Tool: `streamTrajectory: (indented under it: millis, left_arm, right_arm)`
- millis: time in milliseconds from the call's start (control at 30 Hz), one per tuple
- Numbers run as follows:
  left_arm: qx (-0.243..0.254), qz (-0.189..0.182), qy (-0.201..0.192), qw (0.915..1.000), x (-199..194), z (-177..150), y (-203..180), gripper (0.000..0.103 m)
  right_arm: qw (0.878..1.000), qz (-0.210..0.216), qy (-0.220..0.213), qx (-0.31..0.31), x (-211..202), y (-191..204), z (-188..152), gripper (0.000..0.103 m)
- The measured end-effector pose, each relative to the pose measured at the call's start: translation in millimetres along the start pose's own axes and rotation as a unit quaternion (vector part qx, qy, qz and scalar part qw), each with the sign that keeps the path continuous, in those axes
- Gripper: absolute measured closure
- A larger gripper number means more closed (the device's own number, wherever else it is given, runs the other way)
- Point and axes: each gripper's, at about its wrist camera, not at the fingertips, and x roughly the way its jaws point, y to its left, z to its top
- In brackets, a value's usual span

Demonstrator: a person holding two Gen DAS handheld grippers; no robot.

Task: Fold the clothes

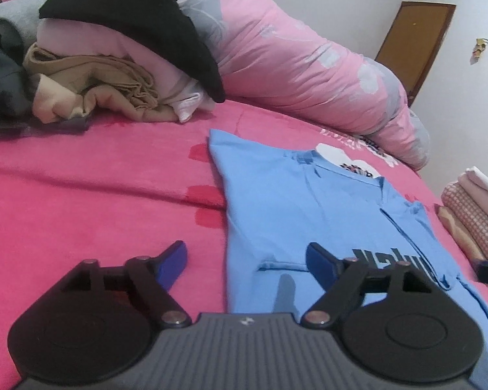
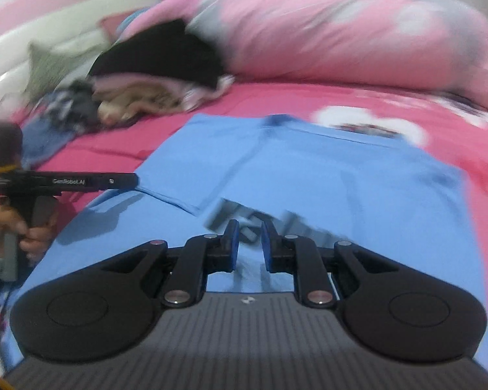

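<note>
Light blue cotton T-shirt [image 1: 292, 214] lies flat mid-bed, one side folded in. Left gripper [image 1: 245, 260] stands wide, empty, over its edge. Right gripper [image 2: 249, 243] nearly closed, holding nothing. Recommend pinching both layers at the hem, lifting evenly.

The blue T-shirt [image 1: 286, 201] lies flat on the pink bed, collar toward the far side, with dark lettering across its chest. Its left side is folded in over the body, leaving a straight folded edge; a short sleeve [image 2: 192, 169] lies across the front. A heap of unfolded clothes [image 1: 114, 65], black, pale pink and tan, sits farther back on the bed. A small stack of folded clothes [image 1: 475, 208] rests at the right edge.
</note>
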Motion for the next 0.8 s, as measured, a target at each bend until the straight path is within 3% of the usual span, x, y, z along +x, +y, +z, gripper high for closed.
streamTrajectory:
  millis: [100,233,367,467,600,667,800]
  left_arm:
    - [0.002,0.001,-0.006,1.0000,-2.8,-2.4,-1.9,0.017]
    - [-0.004,0.032,0.003,0.9995,-23.6,-0.7,-10.5,0.017]
    - [0.003,0.034,-0.002,0.9994,-74.2,-4.0,-32.8,0.013]
    - [0.001,0.036,-0.007,0.9993,-117.4,-6.3,-49.7,0.006]
    - [-0.016,0.030,-0.007,0.9994,-170.9,-17.7,-70.1,0.000]
    - [-0.027,0.023,0.010,0.9993,-188.0,-30.9,-78.2,0.000]
    - [-0.028,0.048,0.061,0.9966,-208.2,-71.3,-97.2,0.000]
  right_arm:
    - [0.997,-0.058,-0.027,0.054,-72.3,-24.3,-31.8,0.083]
    - [0.980,-0.129,-0.071,0.135,-165.9,-48.4,-83.5,0.058]
    - [0.959,-0.144,-0.122,0.212,-222.5,-66.3,-134.7,0.045]
    - [0.949,-0.136,-0.142,0.248,-236.0,-74.4,-161.6,0.030]
    - [0.944,-0.119,-0.160,0.264,-235.9,-74.4,-183.7,0.019]
    - [0.941,-0.111,-0.168,0.272,-235.3,-72.3,-191.7,0.015]
    - [0.941,-0.113,-0.164,0.274,-233.1,-62.8,-201.5,0.005]
